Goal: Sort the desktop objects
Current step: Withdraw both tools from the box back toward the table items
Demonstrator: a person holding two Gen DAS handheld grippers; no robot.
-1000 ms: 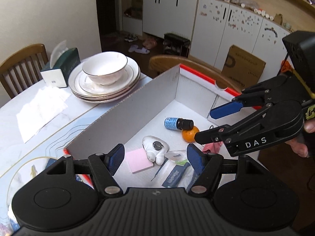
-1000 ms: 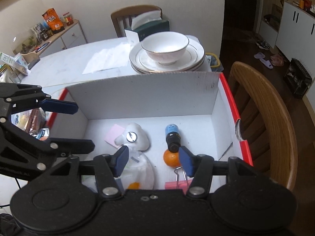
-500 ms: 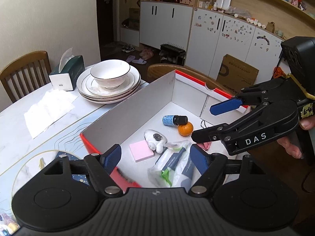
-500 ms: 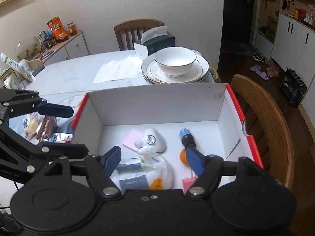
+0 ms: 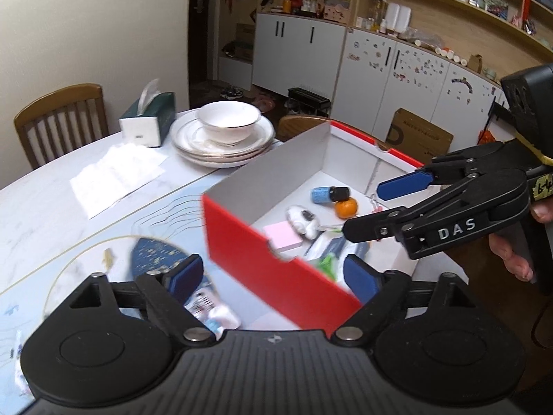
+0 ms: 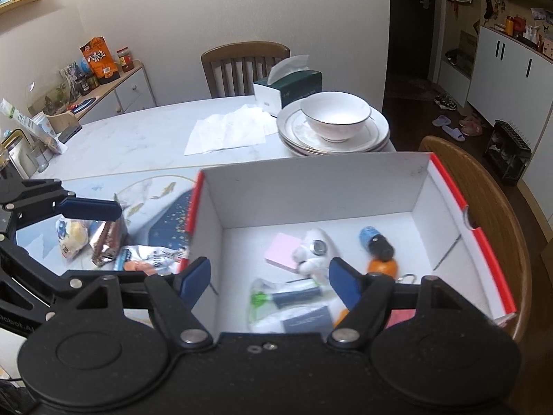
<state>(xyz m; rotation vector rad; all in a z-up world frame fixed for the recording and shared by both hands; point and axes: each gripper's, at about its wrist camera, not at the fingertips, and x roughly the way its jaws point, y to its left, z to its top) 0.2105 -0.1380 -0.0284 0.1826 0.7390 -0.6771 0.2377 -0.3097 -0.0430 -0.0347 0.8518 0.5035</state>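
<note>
Hovering over a pale marble-patterned dining table (image 5: 41, 207) beside a red-edged white cardboard box (image 5: 262, 259), both grippers stand wide, their jaws opening on nothing.

Left wrist view: the left gripper (image 5: 273, 276) straddles the box's near red wall at lower centre; the right gripper (image 5: 376, 207) juts in from the right over the box, where a small orange (image 5: 345, 206) and a pink sticky-note pad (image 5: 282, 237) lie. White cupboards (image 5: 297, 55) and wooden shelves fill the upper right. Right wrist view: the right gripper (image 6: 269, 278) hangs above the box interior; a white bowl on stacked plates (image 6: 333, 117), a green tissue box (image 6: 293, 86) and a wooden chair (image 6: 245, 65) sit upper centre, snack packets (image 6: 103, 242) at left.
</note>
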